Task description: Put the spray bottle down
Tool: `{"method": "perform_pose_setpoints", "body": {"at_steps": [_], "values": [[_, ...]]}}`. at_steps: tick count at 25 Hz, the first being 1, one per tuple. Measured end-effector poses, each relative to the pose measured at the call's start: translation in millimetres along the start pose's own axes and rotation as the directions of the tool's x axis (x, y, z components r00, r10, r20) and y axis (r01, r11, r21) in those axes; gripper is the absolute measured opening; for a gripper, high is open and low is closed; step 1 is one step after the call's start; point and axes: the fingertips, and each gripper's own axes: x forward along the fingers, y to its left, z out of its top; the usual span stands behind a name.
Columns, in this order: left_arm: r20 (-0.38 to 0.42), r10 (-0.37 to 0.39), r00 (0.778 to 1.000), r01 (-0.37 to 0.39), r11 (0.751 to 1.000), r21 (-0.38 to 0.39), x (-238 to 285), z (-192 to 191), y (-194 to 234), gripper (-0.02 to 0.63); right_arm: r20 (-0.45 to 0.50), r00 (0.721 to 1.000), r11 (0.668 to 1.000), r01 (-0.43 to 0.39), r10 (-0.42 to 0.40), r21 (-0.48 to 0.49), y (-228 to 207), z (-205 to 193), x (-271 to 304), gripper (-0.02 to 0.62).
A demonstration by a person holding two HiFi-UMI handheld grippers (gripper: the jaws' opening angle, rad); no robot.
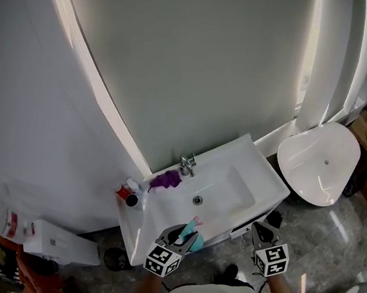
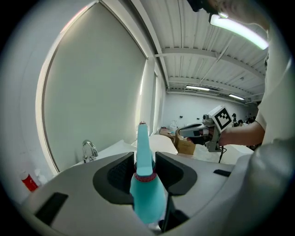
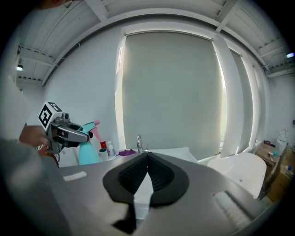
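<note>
Holding teal spray bottle [image 2: 146, 193] in left gripper [image 1: 184, 235].

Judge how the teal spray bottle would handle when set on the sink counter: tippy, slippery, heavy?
The spray bottle widens toward its base, so it probably stands steadily, though its trigger head could tip it if nudged. The smooth plastic looks slippery; the left tongs pinch its narrow neck. Opaque body: weight is unclear.
</note>
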Motion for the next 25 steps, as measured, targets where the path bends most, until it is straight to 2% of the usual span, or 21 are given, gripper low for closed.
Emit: {"method": "perform_pose_setpoints", "body": {"at_steps": [5, 11, 17, 25], "values": [[-0.015, 0.056, 0.998, -0.057, 0.998, -0.018, 35, 12, -4, 0.146, -0.011, 0.998, 0.998, -0.057, 0.057, -0.004, -37, 2, 14, 0.011], [-0.018, 0.109, 0.994, -0.11, 0.993, -0.04, 76, 26, 0, 0.146, -0.021, 0.996, 0.997, -0.083, 0.083, -0.006, -81, 2, 26, 0.011], [-0.028, 0.124, 0.992, -0.125, 0.992, -0.032, 108, 37, 6, 0.146, -0.036, 0.996, 0.997, -0.077, 0.078, 0.012, -109, -3, 32, 0.011], [-0.04, 0.109, 0.993, -0.11, 0.994, -0.017, 155, 43, 38, 0.146, -0.058, 0.997, 0.998, -0.049, 0.051, 0.04, -122, -6, 62, 0.011]]}}
